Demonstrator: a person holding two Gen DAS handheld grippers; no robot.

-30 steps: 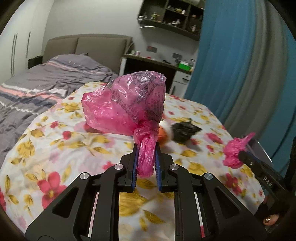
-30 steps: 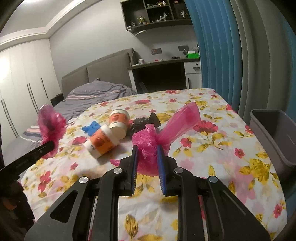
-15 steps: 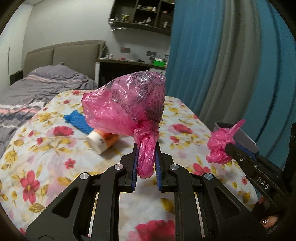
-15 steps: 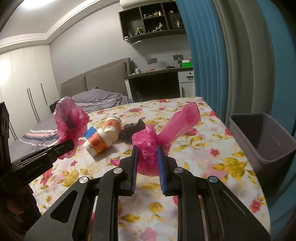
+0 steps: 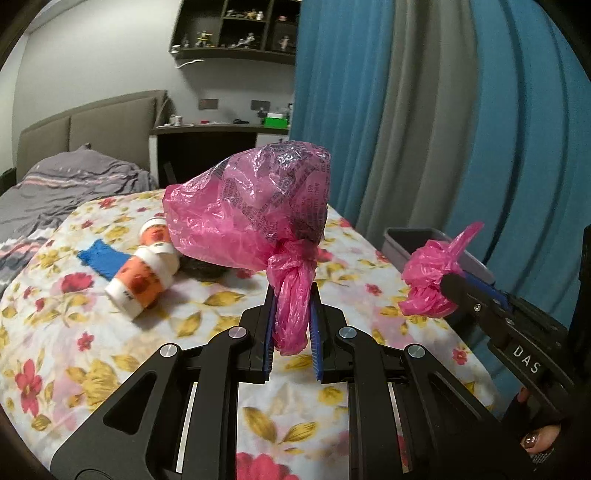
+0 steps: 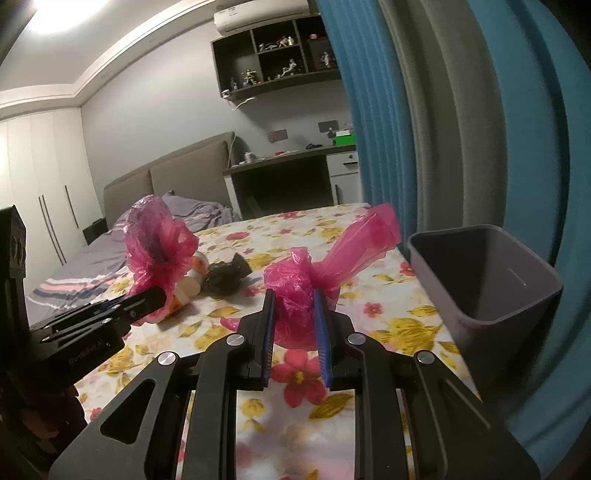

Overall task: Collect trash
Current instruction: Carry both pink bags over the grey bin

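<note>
Both grippers are carrying trash: the left gripper [image 5: 291, 314] is pinching a knotted pink bag [image 5: 255, 214], the right gripper [image 6: 293, 321] is clamping a smaller wad [image 6: 295, 280], heading, I'd guess, for the bin [image 6: 484, 280].

1. Grey walls; bright ceiling light [image 6: 48, 14].
2. Bed with padded headboard [image 5: 92, 125] and floral cover [image 5: 55, 332].
3. Blue-grey curtains [image 5: 424, 110].
4. Dark wall shelves [image 6: 280, 55] above a desk [image 6: 288, 162].
5. White wardrobe [image 6: 44, 177].

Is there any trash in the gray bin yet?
No, the bin looks empty inside; both pink bags are held in grippers.
</note>
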